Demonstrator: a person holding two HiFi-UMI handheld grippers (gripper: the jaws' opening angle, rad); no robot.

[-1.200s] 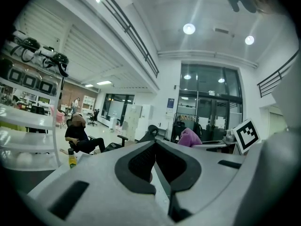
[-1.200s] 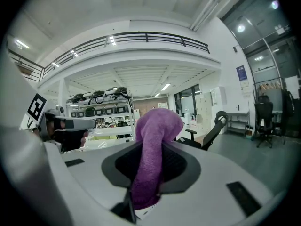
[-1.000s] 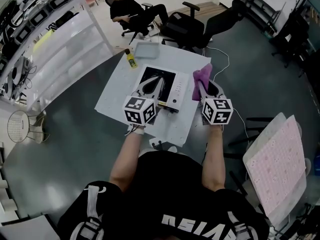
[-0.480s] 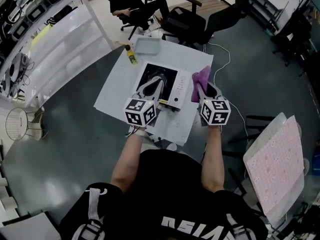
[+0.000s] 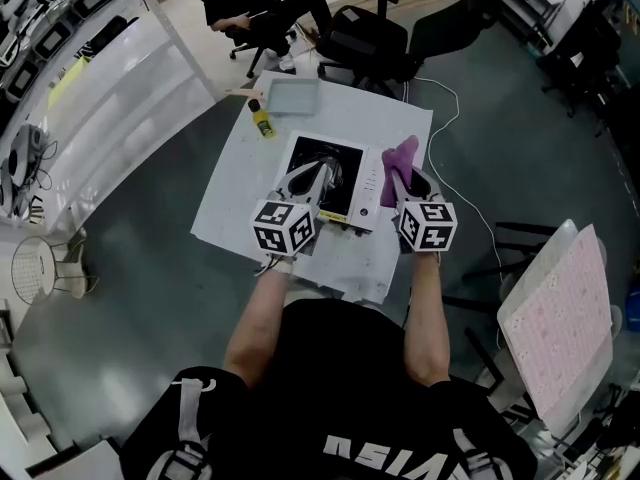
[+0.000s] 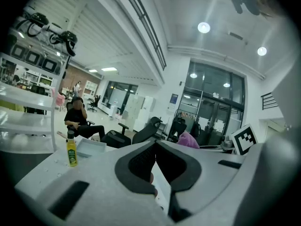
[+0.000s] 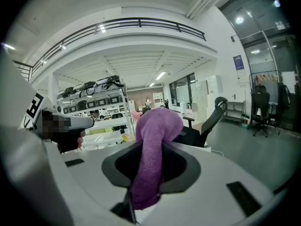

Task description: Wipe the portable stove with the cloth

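Although no wiping contact shows yet, the step in hand reads as the approach.

Item: portable stove [image 5: 350, 183], lying mid-way across the white table [image 5: 240, 183]. Black cooking area to the left, white control strip at the right end.

Long axis: roughly left to right. The control end points right, toward the cloth, and sits a touch nearer than the left end.

Cloth [image 5: 402, 156]: purple, bunched, above the stove's right edge. It looks clear of the surface.

Right gripper [image 5: 407, 178]: fingers [image 7: 207, 173] pinching the cloth, which stands up past their tips.

Left gripper [image 5: 322, 171]: over the black area. Fingers [image 6: 123, 169] drawn close, with a white sliver in the gap. Whether they grip anything cannot be told.

Next move, as judged: lower the cloth flat onto the top and stroke along the long axis, with the left gripper steadying the casing.

Beyond, toward the table's far side: yellow bottle [image 5: 262, 121] and grey tray [image 5: 293, 96].
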